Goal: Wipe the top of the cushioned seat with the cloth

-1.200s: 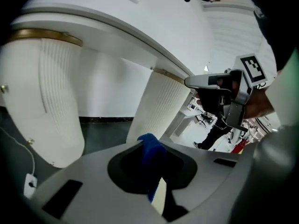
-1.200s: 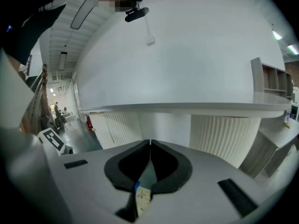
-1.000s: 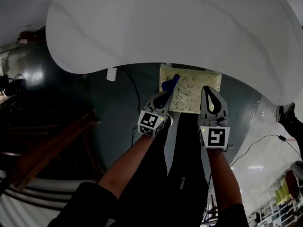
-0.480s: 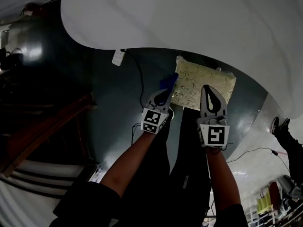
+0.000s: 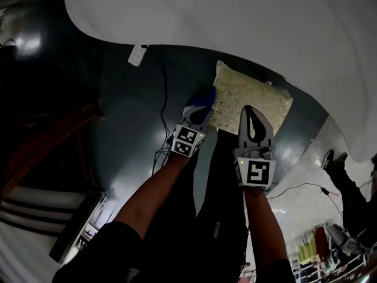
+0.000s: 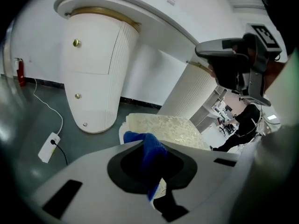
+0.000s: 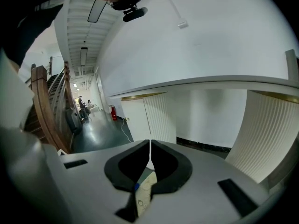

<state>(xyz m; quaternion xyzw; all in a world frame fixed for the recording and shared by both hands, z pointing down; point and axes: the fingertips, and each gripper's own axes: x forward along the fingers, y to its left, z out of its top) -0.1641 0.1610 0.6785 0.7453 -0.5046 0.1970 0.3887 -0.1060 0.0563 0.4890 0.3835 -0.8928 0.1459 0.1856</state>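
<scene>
The cushioned seat (image 5: pixel 252 101) is a cream, patterned square on the dark floor, under the white table's edge. My left gripper (image 5: pixel 199 104) is shut on a blue cloth (image 5: pixel 204 96) at the seat's left edge. In the left gripper view the blue cloth (image 6: pixel 148 152) hangs bunched between the jaws, and the cushioned seat (image 6: pixel 164 126) lies just beyond it. My right gripper (image 5: pixel 254 118) hovers over the seat's near edge with its jaws shut and nothing in them. In the right gripper view a strip of the seat (image 7: pixel 145 191) shows below the right gripper (image 7: pixel 149 156).
A large white table top (image 5: pixel 235 22) overhangs the seat, and its ribbed pedestal (image 6: pixel 96 73) stands to the left. A power strip (image 5: pixel 136 55) and its cable lie on the floor. Wooden stair rails (image 5: pixel 47 146) stand at the left. A person (image 6: pixel 243 125) stands at the far right.
The head view has swung, so the seat now looks tilted. My left gripper with the cloth has slid from over the seat to its left edge. The right gripper has stayed shut.
</scene>
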